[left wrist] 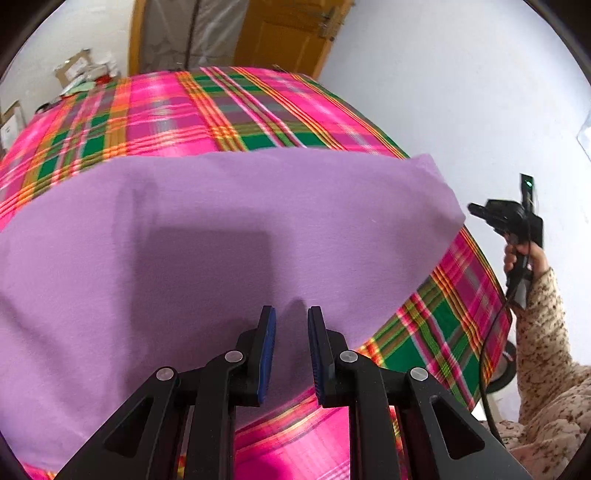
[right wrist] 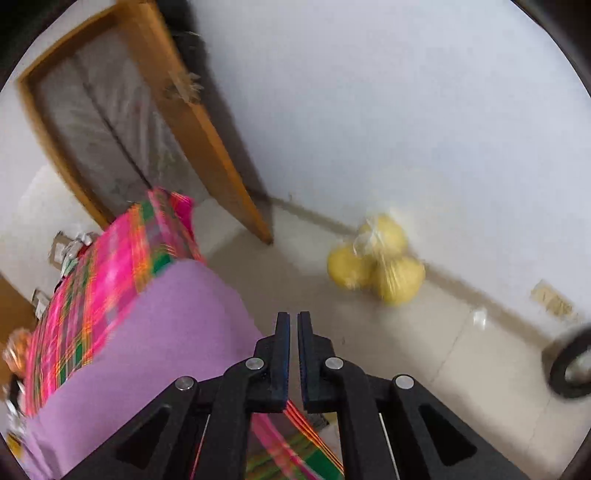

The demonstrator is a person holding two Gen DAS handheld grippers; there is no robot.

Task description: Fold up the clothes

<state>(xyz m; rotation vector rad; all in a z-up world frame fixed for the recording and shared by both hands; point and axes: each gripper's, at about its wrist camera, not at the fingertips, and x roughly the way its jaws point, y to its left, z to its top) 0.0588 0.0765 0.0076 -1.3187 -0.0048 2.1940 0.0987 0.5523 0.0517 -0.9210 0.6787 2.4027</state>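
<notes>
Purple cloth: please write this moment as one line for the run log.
purple cloth: flat on plaid cover, ungrasped | left gripper: jaws open, empty, above near edge | right gripper: narrow gap, empty, raised beside table

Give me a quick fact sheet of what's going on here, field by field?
Garment: purple cloth, lying flat
Surface: pink plaid cover
Left gripper: open, over the cloth's near edge, holding nothing
Right gripper: nearly closed, empty, off the bed's side, aimed at the floor
Floor: bag of yellow fruit by the wall
Background: wooden door
</notes>
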